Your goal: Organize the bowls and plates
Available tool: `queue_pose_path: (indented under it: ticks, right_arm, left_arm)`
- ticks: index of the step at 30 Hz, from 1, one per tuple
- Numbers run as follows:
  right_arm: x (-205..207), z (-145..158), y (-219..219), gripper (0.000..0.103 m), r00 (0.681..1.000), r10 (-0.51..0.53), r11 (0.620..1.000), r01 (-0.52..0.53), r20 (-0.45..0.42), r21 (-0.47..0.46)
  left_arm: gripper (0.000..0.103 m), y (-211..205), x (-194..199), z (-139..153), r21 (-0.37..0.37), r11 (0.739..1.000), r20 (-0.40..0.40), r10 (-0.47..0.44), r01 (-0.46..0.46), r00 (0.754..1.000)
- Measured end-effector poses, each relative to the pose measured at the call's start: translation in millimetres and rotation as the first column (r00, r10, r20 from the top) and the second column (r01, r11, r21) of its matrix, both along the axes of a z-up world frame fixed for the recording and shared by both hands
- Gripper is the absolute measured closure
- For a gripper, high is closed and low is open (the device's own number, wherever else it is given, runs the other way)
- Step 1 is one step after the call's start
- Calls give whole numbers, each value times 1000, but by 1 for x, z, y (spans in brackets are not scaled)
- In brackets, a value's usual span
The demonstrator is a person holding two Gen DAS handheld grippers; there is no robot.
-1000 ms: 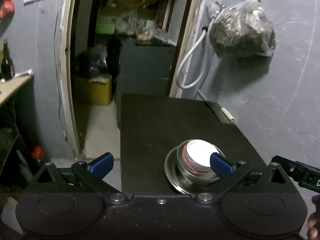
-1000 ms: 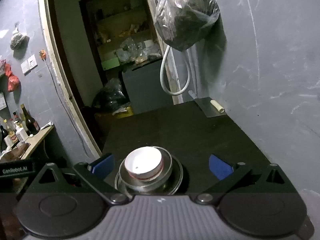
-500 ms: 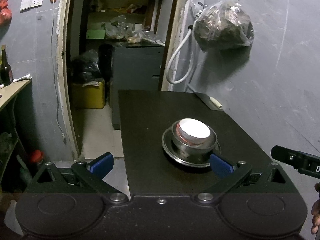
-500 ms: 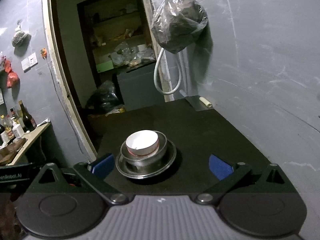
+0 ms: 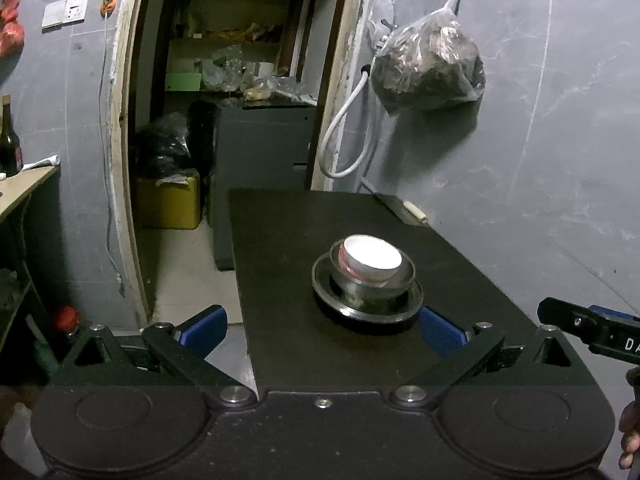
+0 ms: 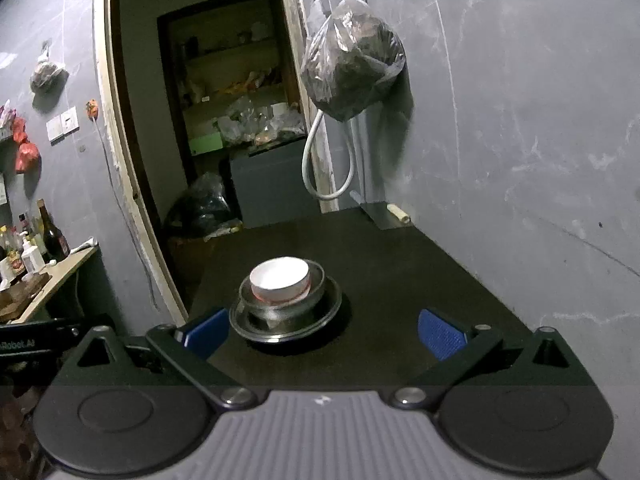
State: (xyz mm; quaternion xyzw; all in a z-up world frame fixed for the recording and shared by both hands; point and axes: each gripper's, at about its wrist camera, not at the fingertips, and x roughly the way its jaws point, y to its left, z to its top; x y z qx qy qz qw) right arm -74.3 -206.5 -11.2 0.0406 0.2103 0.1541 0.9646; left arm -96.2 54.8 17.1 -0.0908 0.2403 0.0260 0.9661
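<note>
Right now your left tool [image 5: 322,330] and right tool [image 6: 322,330] both gape wide, holding nothing. Ahead of them, the white bowl [image 5: 372,259] sits nested in a steel bowl [image 5: 370,286] on a plate [image 5: 366,306]; the desk [image 5: 460,280] hides its near edge behind them.

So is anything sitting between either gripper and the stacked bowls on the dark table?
Nothing visible. Bare dark table lies between the right gripper and the stack: white bowl in metal bowl on metal plate. The left gripper also has an open path.
</note>
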Motion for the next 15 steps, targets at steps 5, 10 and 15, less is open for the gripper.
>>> queue_pose_path:
  ticks: [5, 10, 15]
  right_arm:
    - [-8, -10, -1, 0, 1000, 15, 1000, -16, -19, -13]
    - [-12, -21, -2, 0, 998, 28, 999, -29, -53, -24]
    - [-15, -27, -5, 0, 997, 24, 999, -27, -73, -33]
  left_arm:
    - [1, -5, -9, -9, 47, 999, -18, -18, 19, 1000]
    - [1, -5, -13, -21, 45, 999, -49, -19, 22, 999]
    - [1, -8, -16, -28, 42, 999, -72, -28, 31, 997]
